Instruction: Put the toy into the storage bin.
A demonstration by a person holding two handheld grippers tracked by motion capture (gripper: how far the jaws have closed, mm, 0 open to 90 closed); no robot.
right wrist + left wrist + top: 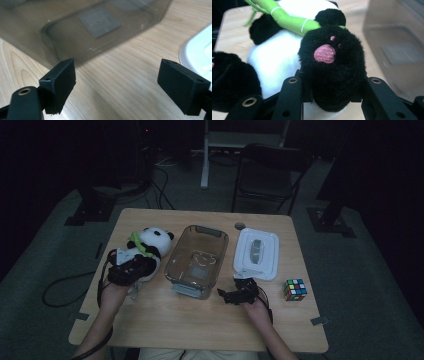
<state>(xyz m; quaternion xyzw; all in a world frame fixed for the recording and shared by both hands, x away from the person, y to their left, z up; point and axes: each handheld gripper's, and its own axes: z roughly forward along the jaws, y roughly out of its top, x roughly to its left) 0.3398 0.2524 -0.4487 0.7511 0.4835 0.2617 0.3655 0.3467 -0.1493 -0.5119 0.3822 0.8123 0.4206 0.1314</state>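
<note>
Your left gripper has its jaws closed around one black foot of the plush panda, the foot with the pink embroidered pad. The panda lies on the wooden table at its left side, just beside the clear plastic storage box. Your right gripper stands wide with nothing between its jaws, low over the table between the box and the white lid.

The hold is on a soft limb only, so if you lift from here the body is likely to hang and swing below the jaws. Plush also compresses, and the foot could slide out if the squeeze eases. A dangling head or the green bamboo stalk across its chest could catch the box rim on the way over and tip or shove the box, which looks light and has nothing holding it. Your right gripper is close enough to steady the box wall, but it is not touching it now.

How deep the foot sits between the jaws is hard to judge, because the fur hides the inner faces in the left gripper view. The panda's face is not visible there, and its other foot is cut off at the left edge. The room is dim in the high view, so the right gripper's jaws read as a dark mass. A Rubik's cube sits well apart on the right.
</note>
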